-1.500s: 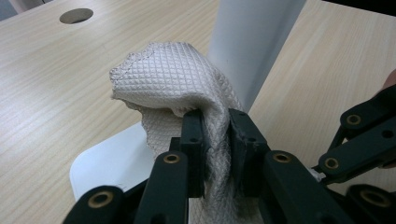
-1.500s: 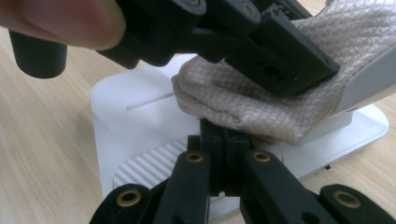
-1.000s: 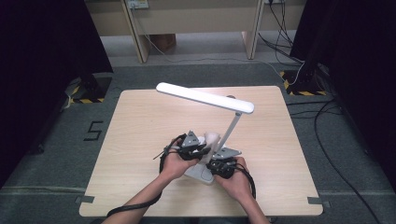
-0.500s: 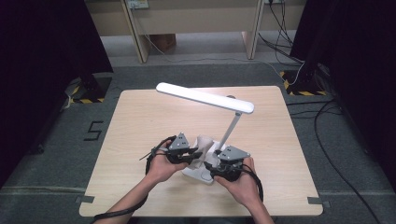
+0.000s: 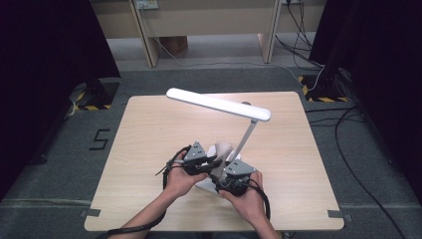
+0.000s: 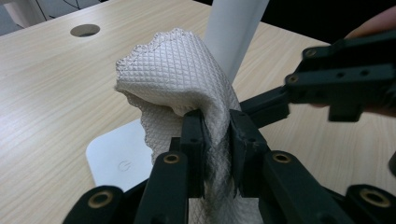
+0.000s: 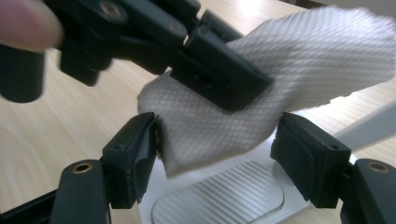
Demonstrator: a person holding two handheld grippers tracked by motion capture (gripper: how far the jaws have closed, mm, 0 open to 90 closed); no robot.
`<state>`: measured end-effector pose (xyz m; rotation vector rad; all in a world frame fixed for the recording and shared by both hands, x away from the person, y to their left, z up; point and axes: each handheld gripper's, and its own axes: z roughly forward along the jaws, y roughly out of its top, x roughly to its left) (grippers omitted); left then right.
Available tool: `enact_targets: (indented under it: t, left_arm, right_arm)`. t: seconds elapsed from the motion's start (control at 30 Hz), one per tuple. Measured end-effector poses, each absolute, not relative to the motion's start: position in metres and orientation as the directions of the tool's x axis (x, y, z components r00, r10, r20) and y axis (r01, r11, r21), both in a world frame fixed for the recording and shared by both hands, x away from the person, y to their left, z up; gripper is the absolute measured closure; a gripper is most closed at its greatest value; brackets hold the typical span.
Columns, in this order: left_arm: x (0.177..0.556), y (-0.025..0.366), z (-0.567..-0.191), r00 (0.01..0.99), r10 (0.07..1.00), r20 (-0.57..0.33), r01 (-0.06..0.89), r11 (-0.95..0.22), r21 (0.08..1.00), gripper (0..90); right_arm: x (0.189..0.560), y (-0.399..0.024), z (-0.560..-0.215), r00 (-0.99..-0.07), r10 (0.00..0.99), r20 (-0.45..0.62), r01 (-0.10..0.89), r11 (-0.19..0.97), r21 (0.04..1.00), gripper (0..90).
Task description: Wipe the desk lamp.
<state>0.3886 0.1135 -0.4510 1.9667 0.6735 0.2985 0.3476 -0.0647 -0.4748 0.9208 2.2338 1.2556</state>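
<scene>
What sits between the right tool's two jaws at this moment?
In the right gripper view, a corner of the white quilted cloth hangs between the open right tool jaws, over the lamp base. The left tool pinches that cloth.

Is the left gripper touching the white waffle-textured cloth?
Touching. In the left gripper view, the left gripper has both black jaws squeezed against the white waffle-textured cloth, which bunches up between them.

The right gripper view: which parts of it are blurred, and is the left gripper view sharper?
Right gripper view: the fingertip at top left and the far cloth edge are soft. Left gripper view: the cloth's weave is crisp, and the lamp stem behind is slightly blurred.
</scene>
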Motion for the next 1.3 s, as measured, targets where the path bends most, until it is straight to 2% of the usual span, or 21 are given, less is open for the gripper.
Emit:
enact_targets:
  t: [0.33,0.57,0.9,1.13,1.3]
  left_arm:
    - [0.388,0.105,-0.452,0.795,0.593,-0.129,0.36,-0.289,0.887,76.8]
    - [0.392,0.107,-0.453,0.768,0.625,-0.139,0.367,-0.252,0.896,76.7]
    - [0.398,0.106,-0.456,0.748,0.649,-0.139,0.372,-0.236,0.898,76.7]
    - [0.39,0.1,-0.454,0.754,0.639,-0.156,0.358,-0.2,0.912,76.8]
    - [0.388,0.099,-0.453,0.755,0.635,-0.162,0.357,-0.19,0.915,76.7]
  right_arm:
    - [0.347,-0.067,-0.481,-0.651,0.758,-0.043,0.346,0.346,0.872,39.4]
    - [0.339,-0.066,-0.475,-0.619,0.778,-0.108,0.318,0.374,0.871,36.5]
    - [0.336,-0.065,-0.469,-0.596,0.785,-0.168,0.271,0.393,0.879,37.8]
    - [0.338,-0.067,-0.476,-0.583,0.799,-0.145,0.279,0.364,0.889,46.0]
    - [0.338,-0.071,-0.474,-0.574,0.804,-0.156,0.273,0.368,0.889,60.1]
